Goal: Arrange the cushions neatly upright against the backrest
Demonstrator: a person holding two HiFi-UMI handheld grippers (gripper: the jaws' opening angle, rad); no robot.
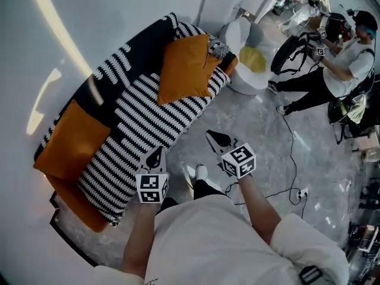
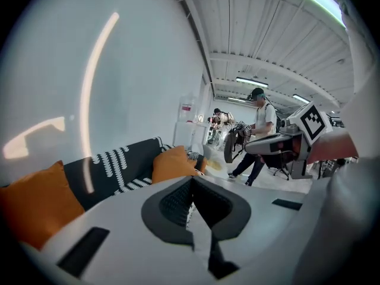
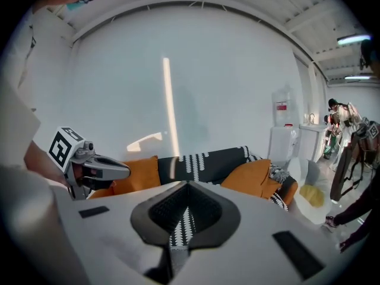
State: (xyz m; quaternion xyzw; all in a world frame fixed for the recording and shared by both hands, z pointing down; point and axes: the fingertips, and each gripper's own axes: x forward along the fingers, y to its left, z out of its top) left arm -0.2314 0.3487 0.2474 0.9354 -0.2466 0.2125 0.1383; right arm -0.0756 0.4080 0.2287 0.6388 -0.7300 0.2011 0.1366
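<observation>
Reading my left hand-held gripper (image 1: 157,154) and right hand-held gripper (image 1: 215,138) as closed, empty, just off the striped sofa (image 1: 148,117). Near cushion (image 1: 74,138) runs lengthwise along the backrest (image 1: 119,67); far cushion (image 1: 185,69) leans upright against it.

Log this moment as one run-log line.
left gripper: shut, empty | right gripper: shut, empty | left-end cushion: against backrest, untouched | right-end cushion: untouched | sofa: ahead of both grippers
</observation>
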